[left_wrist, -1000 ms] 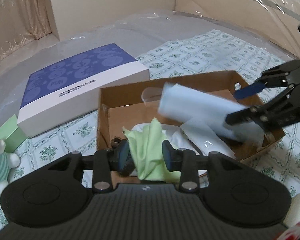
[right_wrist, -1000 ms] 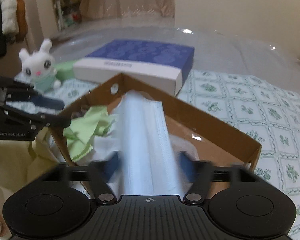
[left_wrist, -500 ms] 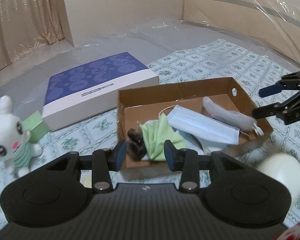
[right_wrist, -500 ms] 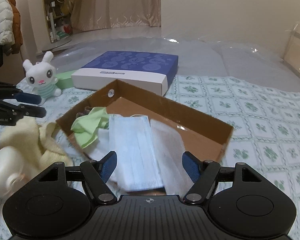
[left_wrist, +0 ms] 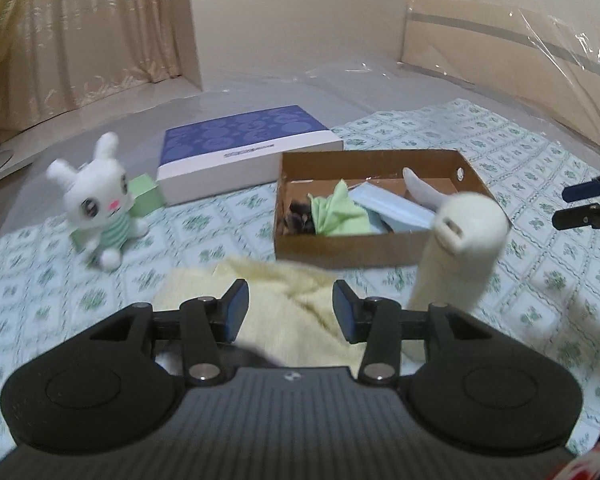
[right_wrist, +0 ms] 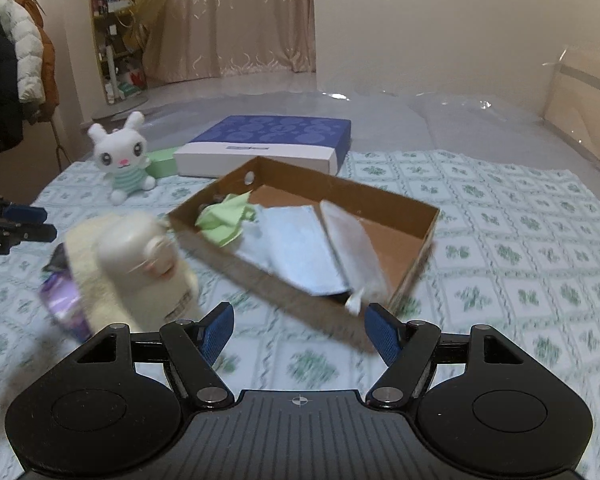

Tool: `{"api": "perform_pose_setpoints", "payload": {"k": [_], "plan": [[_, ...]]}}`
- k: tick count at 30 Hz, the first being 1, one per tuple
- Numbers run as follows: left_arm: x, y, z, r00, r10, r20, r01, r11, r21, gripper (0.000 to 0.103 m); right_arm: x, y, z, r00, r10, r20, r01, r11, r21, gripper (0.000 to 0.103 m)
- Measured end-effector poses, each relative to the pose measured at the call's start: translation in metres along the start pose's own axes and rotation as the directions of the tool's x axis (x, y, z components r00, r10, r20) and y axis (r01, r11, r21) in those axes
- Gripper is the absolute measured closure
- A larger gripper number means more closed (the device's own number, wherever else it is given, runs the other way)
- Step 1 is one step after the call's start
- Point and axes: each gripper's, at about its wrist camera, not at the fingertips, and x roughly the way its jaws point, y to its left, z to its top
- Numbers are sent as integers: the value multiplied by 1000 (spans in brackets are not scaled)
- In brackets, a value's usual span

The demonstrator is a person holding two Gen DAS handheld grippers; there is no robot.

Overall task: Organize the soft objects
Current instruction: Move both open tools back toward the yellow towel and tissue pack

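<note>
Two hand-held grippers and a bed of soft goods, itemised:

- Left gripper (left_wrist: 288, 307): jaws part-spread and just been opening, nothing pinched; hangs above the pale yellow towel (left_wrist: 284, 300), which lies crumpled on the patterned bedspread (left_wrist: 204, 224) just in front of the box.
- Right gripper (right_wrist: 300, 330): jaws spread wide, nothing between them; poised over bare bedspread at the near corner of the box.
- Cardboard box (left_wrist: 340, 246): shallow, open-topped, a round hole in one end wall; sits on the bedspread.
- Box contents, left to right in the left wrist view: a dark bundle too small to identify (left_wrist: 298, 216); a light green cloth (left_wrist: 336, 214), crumpled; a light blue face mask (left_wrist: 396, 210), flat; a white sock-like piece (left_wrist: 420, 192) against the far right side.
- Cream plush toy (left_wrist: 460, 248): tall, rounded, blurred; just beside the box's near right corner, next to the towel.
- Purple item (right_wrist: 60, 300): beside the plush in the right wrist view, blurred, kind not readable.
- White bunny plush (left_wrist: 98, 200): green-striped shirt, sitting upright, well left of the box.
- Green block (left_wrist: 146, 198): directly behind the bunny.
- Blue-and-white flat box (left_wrist: 244, 156): closed, behind the cardboard box.
- Clear plastic sheeting (right_wrist: 460, 120): covers the bed beyond the bedspread.
</note>
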Motion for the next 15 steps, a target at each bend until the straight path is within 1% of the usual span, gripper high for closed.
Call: {"api": "perform_pose_setpoints", "payload": {"k": [3, 8, 10, 12, 15], "plan": [[-23, -2, -22, 1000, 13, 8, -13, 999, -44, 59, -13, 13, -16, 1000, 14, 12, -14, 1000, 20, 31], [-55, -7, -57, 998, 49, 25, -46, 992, -118, 56, -29, 36, -47, 998, 63, 22, -65, 994, 92, 31], [-66, -10, -72, 997, 73, 24, -68, 988, -142, 53, -32, 45, -58, 998, 69, 15, -70, 991, 111, 31], [-73, -13, -87, 995, 96, 15, -93, 983, -161, 53, -35, 58, -70, 997, 73, 7, -73, 990, 117, 31], [-80, -14, -106, 996, 92, -6, -91, 978, -190, 53, -36, 73, -80, 996, 90, -10, -89, 991, 98, 31]]}}
